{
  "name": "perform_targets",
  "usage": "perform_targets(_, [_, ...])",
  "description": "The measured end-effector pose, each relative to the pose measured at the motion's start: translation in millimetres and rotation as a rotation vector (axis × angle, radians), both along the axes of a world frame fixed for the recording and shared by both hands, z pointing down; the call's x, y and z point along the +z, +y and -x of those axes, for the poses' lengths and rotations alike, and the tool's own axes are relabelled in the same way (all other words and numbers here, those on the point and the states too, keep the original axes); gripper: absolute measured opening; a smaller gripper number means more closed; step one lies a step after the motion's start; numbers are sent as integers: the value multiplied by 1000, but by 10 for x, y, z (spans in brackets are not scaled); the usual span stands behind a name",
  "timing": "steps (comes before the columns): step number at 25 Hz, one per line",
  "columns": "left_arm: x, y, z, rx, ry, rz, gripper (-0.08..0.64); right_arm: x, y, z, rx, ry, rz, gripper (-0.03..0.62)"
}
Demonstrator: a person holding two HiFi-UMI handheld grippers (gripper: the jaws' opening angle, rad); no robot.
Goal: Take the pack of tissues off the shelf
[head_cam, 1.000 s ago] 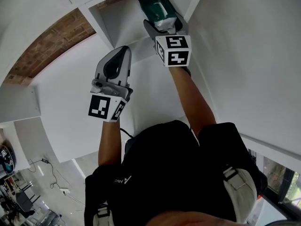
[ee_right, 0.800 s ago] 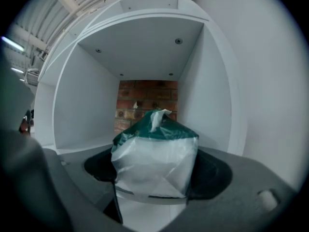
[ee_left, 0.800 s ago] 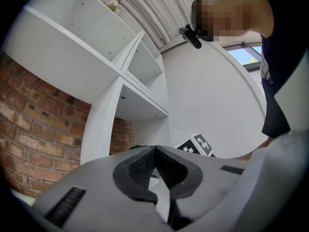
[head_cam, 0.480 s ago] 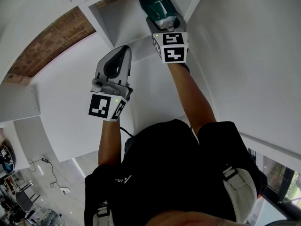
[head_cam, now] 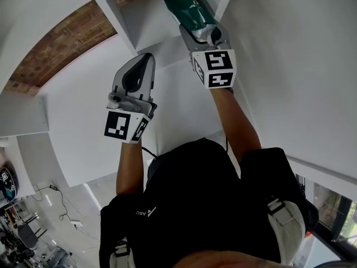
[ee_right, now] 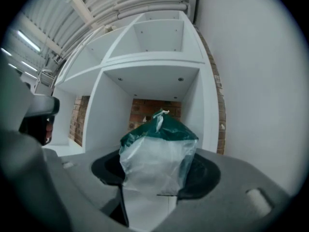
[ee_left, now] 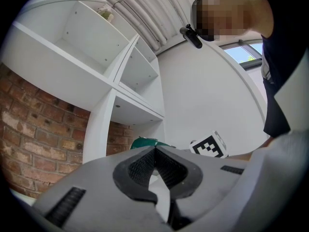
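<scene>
- Since a second ago, my right gripper (head_cam: 199, 31) (ee_right: 157, 173) is sitting a little nearer to me and further right, while my left gripper (head_cam: 146, 60) (ee_left: 154, 151) is hanging just where it was.
- On the left, I am holding the left gripper out in front of the shelf (head_cam: 136, 24). Its jaws are pressing together tip to tip, with nothing between them, and it is touching nothing.
- To its right, the right gripper's jaws are closing on the pack of tissues (head_cam: 187, 7) (ee_right: 158, 149), which is standing between them. The pads are meeting its clear wrap on both sides, and the green end is pointing away from me.
- The pack of tissues is sitting at the mouth of the shelf compartment nearest the white wall (head_cam: 290, 66). I cannot tell whether it is resting on the board.
- Around the grippers, the brick wall (head_cam: 61, 46) is showing on the left and through the open back of the shelf.
- A white divider (head_cam: 114, 21) is standing just left of the pack's compartment.
- The white wall is running close along the right of my right arm, hemming that side in.
</scene>
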State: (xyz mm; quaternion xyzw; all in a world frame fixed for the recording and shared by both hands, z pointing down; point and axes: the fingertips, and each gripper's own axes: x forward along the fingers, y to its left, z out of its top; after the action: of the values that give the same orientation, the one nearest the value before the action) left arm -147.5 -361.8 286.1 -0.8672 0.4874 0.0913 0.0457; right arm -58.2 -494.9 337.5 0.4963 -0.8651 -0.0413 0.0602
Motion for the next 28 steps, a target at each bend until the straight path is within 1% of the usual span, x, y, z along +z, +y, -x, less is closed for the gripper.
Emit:
perform_targets(7, [-65, 262, -34, -14, 10, -16, -2, -249, 778, -166, -96, -41, -71, 282])
perform_targets(12, [-91, 499, -128, -10, 12, -20, -2, -363, 1255, -373, -131, -105, -92, 281])
perform_targets(16, [-141, 646, -194, -8, 3, -36, -2, -379, 1574, -444, -177, -135, -103, 279])
perform_targets(22, [-170, 737, -181, -5, -4, -53, -2, -303, 1787, -325, -243, -144, -96, 275])
perform_targets(28, [-219, 769, -172, -19, -3, -56, -2, -320, 1825, -299, -268, -143, -100, 268])
